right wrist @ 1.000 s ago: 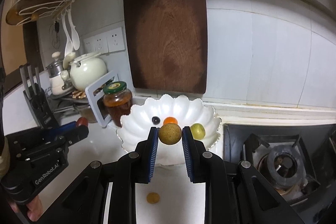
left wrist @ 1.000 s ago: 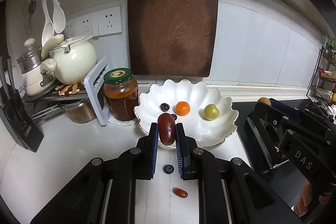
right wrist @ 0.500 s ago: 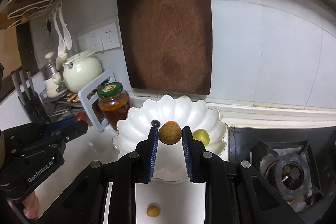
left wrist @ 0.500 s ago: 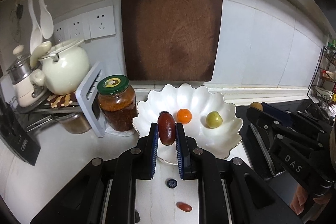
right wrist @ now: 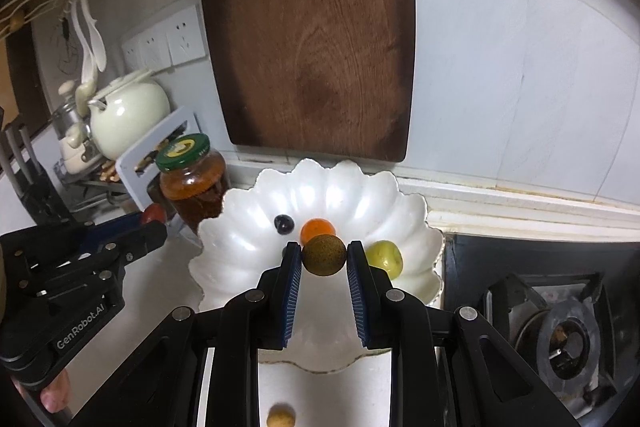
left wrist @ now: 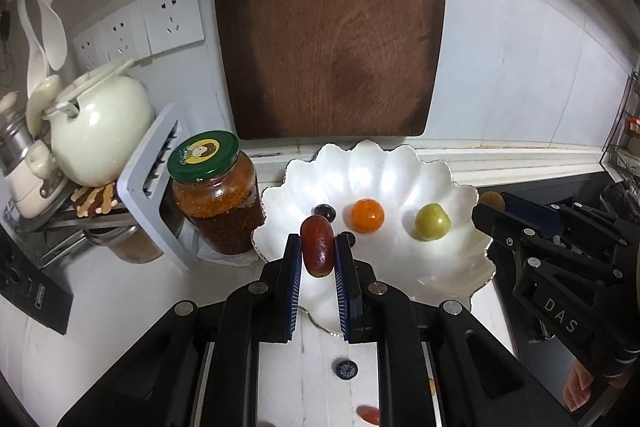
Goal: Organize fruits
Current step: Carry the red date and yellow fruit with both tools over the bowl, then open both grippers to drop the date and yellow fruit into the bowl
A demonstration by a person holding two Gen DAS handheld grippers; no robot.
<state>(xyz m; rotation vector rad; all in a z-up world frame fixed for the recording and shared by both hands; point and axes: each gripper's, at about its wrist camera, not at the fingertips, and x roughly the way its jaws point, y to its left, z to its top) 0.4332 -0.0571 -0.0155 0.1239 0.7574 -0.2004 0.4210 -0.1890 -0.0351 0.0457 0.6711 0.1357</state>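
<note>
My left gripper is shut on a dark red oblong fruit, held over the near left rim of a white scalloped bowl. In the bowl lie an orange fruit, a green fruit and a dark grape. My right gripper is shut on a round brownish-green fruit above the same bowl. On the counter lie a blueberry, a red fruit and a yellow fruit.
A green-lidded jar stands left of the bowl, with a grey rack and a cream pot beyond it. A wooden cutting board leans on the wall. A gas stove lies to the right.
Both grippers have moved forward toward the bowl with their fruits still held; the bowl looms larger and the loose fruits on the counter have slid toward the bottom edge.
</note>
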